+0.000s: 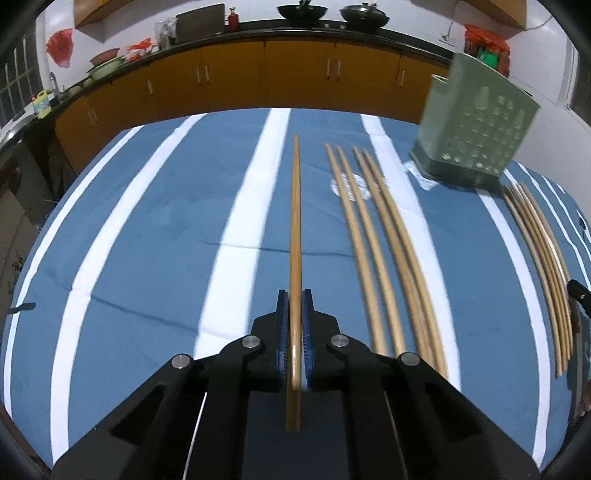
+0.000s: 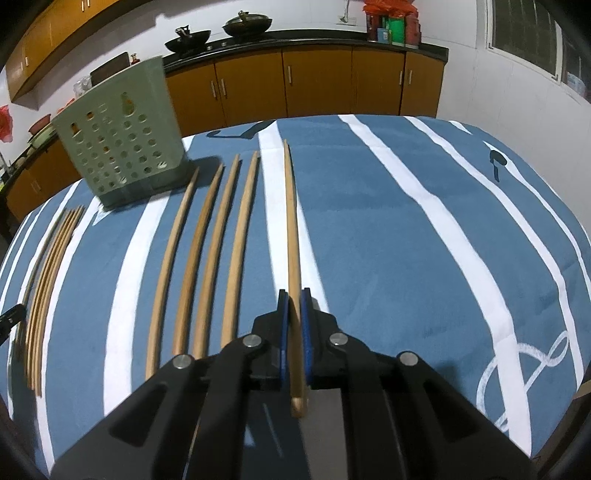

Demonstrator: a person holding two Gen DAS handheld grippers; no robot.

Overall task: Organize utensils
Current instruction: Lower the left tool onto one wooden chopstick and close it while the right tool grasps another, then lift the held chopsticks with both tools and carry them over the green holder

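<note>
My left gripper [image 1: 294, 325] and right gripper [image 2: 294, 325] each clamp one chopstick [image 1: 295, 229] near its thick end: light, stiff, smooth, likely to pivot.

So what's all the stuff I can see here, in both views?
loose chopsticks: eight, tan wood, two groups of four on the cloth, one either side of the holder
held chopsticks: two, tan, one in each gripper
utensil holder: one, pale green, perforated, far side of table
tablecloth: one, blue with white stripes
woks: two, dark, on back counter
cabinets: orange-brown, under counter
left gripper: black, blue pads, shut on a chopstick
right gripper: same, shut on a chopstick
</note>
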